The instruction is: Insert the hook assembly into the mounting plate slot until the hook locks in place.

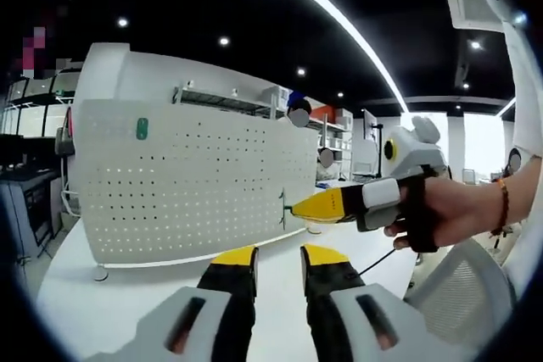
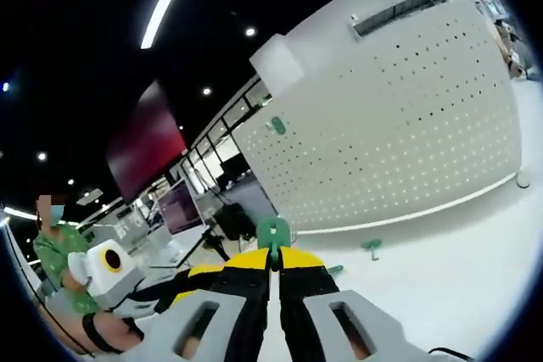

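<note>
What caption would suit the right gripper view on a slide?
Right gripper, jaws shut on a green hook, held before the white pegboard; another green hook lies on the table.

The upright white perforated mounting plate [image 1: 191, 180] looks like painted sheet metal, matt and smooth, its face dotted with rows of small punched holes. The small green hook assembly [image 2: 273, 233] nipped between the closed jaws of the right hand-held gripper [image 2: 273, 270] looks like smooth moulded plastic with a slight sheen. Both hand-held grippers have matt yellow-and-black jaw tips on pale grey plastic bodies; the left hand-held gripper [image 1: 278, 262] shows the same finish. The white surface [image 1: 119, 303] is smooth and faintly glossy.
</note>
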Tool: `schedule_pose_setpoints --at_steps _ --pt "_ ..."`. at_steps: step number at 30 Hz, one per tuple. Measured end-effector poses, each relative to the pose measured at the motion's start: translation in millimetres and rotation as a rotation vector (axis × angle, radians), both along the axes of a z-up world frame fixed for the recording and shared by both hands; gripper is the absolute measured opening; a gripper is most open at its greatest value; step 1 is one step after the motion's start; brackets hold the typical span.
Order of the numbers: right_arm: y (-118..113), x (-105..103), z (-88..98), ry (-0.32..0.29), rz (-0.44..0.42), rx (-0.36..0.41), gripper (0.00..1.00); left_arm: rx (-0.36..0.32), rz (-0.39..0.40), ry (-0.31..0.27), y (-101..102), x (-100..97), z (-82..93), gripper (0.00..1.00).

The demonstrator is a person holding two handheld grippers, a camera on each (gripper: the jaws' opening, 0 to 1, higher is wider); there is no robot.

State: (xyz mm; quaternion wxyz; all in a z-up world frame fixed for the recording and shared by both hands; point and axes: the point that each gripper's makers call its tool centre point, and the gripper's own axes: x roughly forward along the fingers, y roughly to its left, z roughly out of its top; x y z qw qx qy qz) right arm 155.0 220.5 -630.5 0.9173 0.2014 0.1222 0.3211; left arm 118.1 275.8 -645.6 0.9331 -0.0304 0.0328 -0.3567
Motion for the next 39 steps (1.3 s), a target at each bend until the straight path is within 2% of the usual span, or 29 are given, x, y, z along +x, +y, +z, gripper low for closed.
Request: schedule_pose_setpoints --at_steps 20,25,29,39 --pt "12.9 38.2 28.5 -0.096 -0.088 -0.103 0.01 0.040 -0.037 0.005 37.6 -6.5 2.7 0.38" --pt "20.8 46.6 33.5 -0.118 -0.105 -0.127 0.01 0.046 -0.033 0.016 50.5 -6.0 1.8 0.42" --pt "29.3 55.4 38.7 -0.140 -0.110 -0.150 0.01 0.032 -0.029 0.002 60.8 -4.2 7.7 0.45" --pt "39.0 77.3 54.3 -0.205 -0.137 -0.210 0.01 0.033 -0.033 -0.015 74.2 0.6 10.4 0.46"
